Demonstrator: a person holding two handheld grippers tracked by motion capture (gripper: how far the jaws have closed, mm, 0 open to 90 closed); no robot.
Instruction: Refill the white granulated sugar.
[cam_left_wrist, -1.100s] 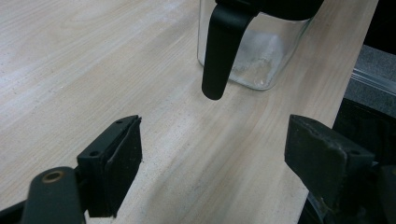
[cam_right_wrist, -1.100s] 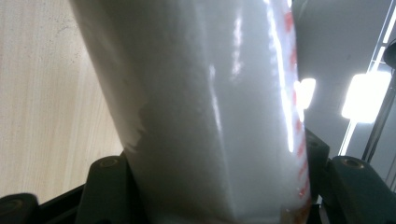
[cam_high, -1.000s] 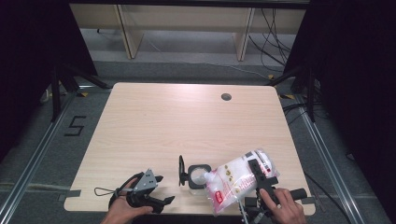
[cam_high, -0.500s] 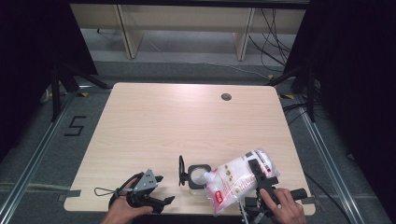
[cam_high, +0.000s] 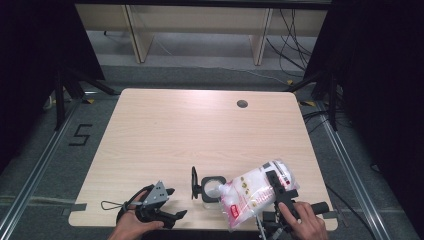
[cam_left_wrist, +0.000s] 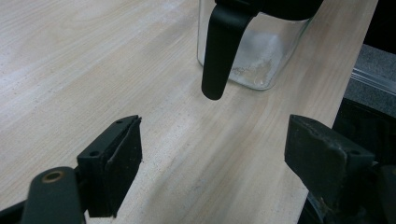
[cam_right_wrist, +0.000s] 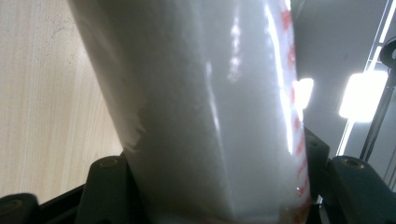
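Nothing had shifted since the earlier frames: the right tool stayed clenched on the soft, slippery bag of white granules, tilted over the open glass jar near the counter's front edge, best gripped mid-body, while the left tool stood released.

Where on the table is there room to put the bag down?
The whole far half of the table is bare, up to the small round hole near the back edge. The left side beyond the left gripper is bare too. The near edge is crowded: the clear jar with its black lid, the bag and the right gripper.
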